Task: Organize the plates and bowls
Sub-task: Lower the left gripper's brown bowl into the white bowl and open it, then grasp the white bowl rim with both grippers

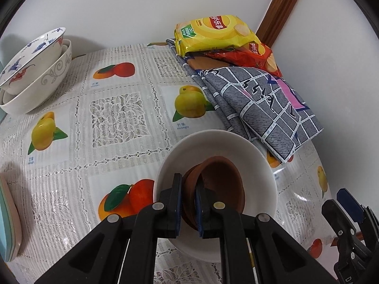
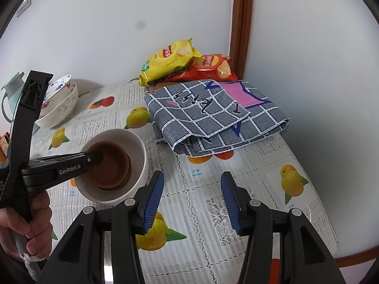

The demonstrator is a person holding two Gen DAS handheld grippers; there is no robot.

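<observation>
The left tongs [image 1: 188, 203] are pinching the near rim of a brown bowl [image 1: 220, 184], one pad inside it and one outside. That brown bowl is sitting tilted inside a larger white bowl [image 1: 260, 163], which is resting on the table [image 1: 123, 146] with its fruit-printed lace cover. In the right wrist view the white bowl is lying at about nine o'clock from the right tongs [image 2: 191, 203], and a hand [image 2: 28, 232] is gripping the left tool's handle at the lower left.

The right tongs are standing released, their blue pads apart with nothing between them, hovering over the table just beside the white bowl.

In the left wrist view, a stack of patterned bowls [image 1: 33, 71] is sitting at ten o'clock, well apart from the white bowl. A pile of plates [image 1: 9, 217] is peeking in at the eight o'clock edge. A folded checked cloth [image 1: 260, 108] is lying at two o'clock, with a yellow chip bag [image 1: 213, 35] and a red chip bag [image 1: 255, 54] resting on its far end.
</observation>
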